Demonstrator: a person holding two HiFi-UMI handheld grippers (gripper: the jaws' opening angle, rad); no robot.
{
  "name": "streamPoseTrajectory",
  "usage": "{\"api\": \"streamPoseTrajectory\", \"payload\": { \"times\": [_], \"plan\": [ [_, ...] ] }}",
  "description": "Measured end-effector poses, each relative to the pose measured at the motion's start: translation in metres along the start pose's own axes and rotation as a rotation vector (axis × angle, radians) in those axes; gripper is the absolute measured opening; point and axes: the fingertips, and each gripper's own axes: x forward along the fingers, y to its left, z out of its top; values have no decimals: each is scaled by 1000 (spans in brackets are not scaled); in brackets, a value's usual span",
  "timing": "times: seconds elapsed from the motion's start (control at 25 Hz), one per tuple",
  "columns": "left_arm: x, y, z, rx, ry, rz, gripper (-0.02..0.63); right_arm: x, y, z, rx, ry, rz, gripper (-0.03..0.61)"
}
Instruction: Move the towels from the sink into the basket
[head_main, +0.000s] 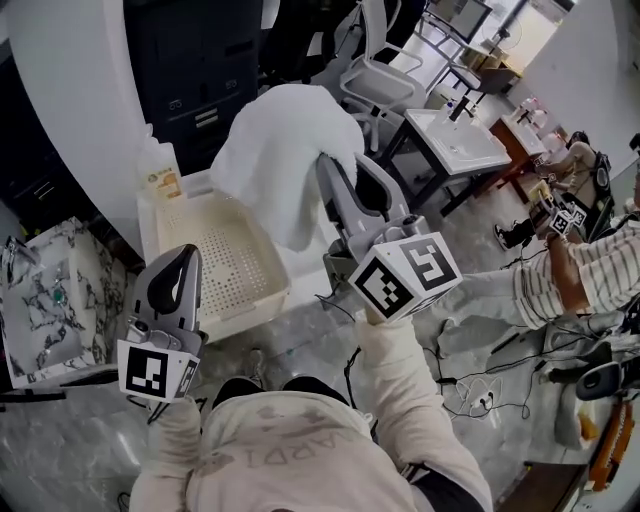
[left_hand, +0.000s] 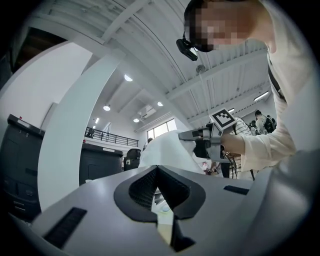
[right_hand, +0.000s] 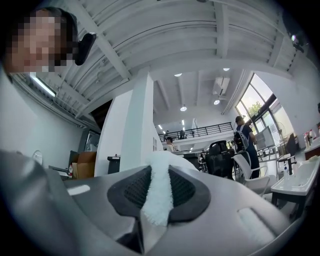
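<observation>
A white towel (head_main: 285, 150) hangs in the air above the far end of the cream perforated basket (head_main: 215, 255). My right gripper (head_main: 335, 165) is shut on the towel's right edge; in the right gripper view a strip of towel (right_hand: 159, 195) is pinched between the pads. My left gripper (head_main: 180, 270) hovers over the basket's near left corner, shut with nothing in it. In the left gripper view its pads (left_hand: 145, 185) meet at the tip, and beyond them the towel (left_hand: 167, 150) hangs from the right gripper (left_hand: 200, 137).
A marbled black-and-white basin (head_main: 45, 310) sits left of the basket. A bottle (head_main: 160, 165) stands at the basket's far left corner. A white sink on a stand (head_main: 455, 140), office chairs (head_main: 375, 75) and a seated person (head_main: 560, 280) are to the right. Cables (head_main: 480, 385) lie on the floor.
</observation>
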Motion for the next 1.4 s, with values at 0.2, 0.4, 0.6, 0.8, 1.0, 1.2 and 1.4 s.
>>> {"api": "streamPoseTrajectory", "payload": {
  "times": [0.2, 0.4, 0.6, 0.8, 1.0, 1.2, 1.4],
  "plan": [
    [-10, 0, 3, 7, -1, 28, 5, 4, 18, -2, 12, 2, 57, 86],
    [-21, 3, 6, 19, 1, 65, 5, 10, 31, -11, 49, 5, 104, 86],
    [-34, 8, 7, 27, 11, 102, 5, 19, 42, -29, 91, 37, 146, 86],
    [-44, 14, 5, 31, 23, 140, 5, 30, 60, -62, 134, 94, 215, 86],
    [-51, 21, 4, 32, 29, 166, 5, 39, 78, -92, 121, 162, 264, 86],
    [-58, 28, -2, 29, 39, 187, 5, 45, 86, -115, 121, 202, 278, 86],
    [-60, 36, -7, 24, 48, 199, 5, 49, 89, -136, 134, 242, 281, 86]
  ]
}}
